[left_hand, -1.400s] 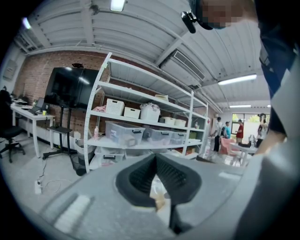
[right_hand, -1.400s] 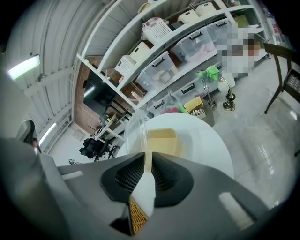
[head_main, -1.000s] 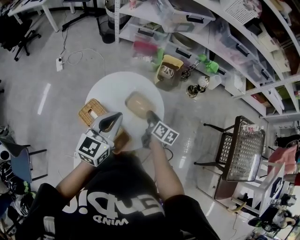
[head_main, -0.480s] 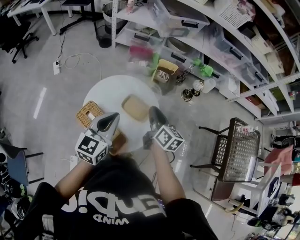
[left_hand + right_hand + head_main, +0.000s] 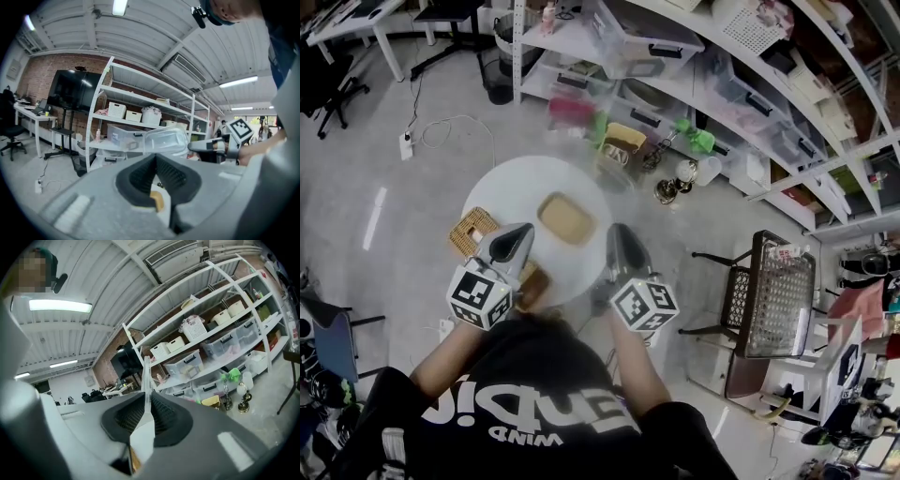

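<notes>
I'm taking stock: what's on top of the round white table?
A tan container lies near the middle of the table; a woven basket overlaps its left rim. The left gripper and the right gripper, shut on a clear lid, hide parts of its near edge.

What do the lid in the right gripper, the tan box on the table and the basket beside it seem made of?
The lid: clear, glossy plastic; the shelves show through it, and the right gripper pinches its thin edge. The tan box: looks matte, perhaps wood or bamboo, too small to be sure. The basket: probably woven wicker or rattan, by its weave.
</notes>
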Tool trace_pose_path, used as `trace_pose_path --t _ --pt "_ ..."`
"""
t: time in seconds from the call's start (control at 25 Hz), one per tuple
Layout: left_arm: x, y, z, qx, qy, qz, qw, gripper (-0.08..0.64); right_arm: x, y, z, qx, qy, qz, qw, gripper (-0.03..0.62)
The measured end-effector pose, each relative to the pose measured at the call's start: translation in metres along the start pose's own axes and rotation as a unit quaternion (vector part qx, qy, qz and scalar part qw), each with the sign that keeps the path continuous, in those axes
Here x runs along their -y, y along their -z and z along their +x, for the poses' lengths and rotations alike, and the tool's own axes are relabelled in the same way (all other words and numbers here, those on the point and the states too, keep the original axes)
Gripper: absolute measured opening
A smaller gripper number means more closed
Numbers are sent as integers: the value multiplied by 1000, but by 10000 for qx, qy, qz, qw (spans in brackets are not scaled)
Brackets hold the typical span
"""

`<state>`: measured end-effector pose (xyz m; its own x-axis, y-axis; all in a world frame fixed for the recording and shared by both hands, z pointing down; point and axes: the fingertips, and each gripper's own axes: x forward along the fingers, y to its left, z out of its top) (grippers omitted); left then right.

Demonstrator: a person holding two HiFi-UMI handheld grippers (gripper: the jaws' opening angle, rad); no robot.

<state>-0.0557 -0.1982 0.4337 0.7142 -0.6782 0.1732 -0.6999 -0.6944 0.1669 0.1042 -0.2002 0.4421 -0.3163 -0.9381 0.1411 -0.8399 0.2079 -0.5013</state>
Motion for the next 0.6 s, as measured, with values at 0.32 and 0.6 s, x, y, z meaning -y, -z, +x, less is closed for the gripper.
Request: trace_pose_path --t 0.32,0.6 --pt "-1 -7 -6 101 -41 43 9999 2 -13 -16 -39 161 49 -444 9989 43" --pt "-5 -15 -8 189 -117 39 9997 2 -17 -11 -62 210 80 -512 9984 43"
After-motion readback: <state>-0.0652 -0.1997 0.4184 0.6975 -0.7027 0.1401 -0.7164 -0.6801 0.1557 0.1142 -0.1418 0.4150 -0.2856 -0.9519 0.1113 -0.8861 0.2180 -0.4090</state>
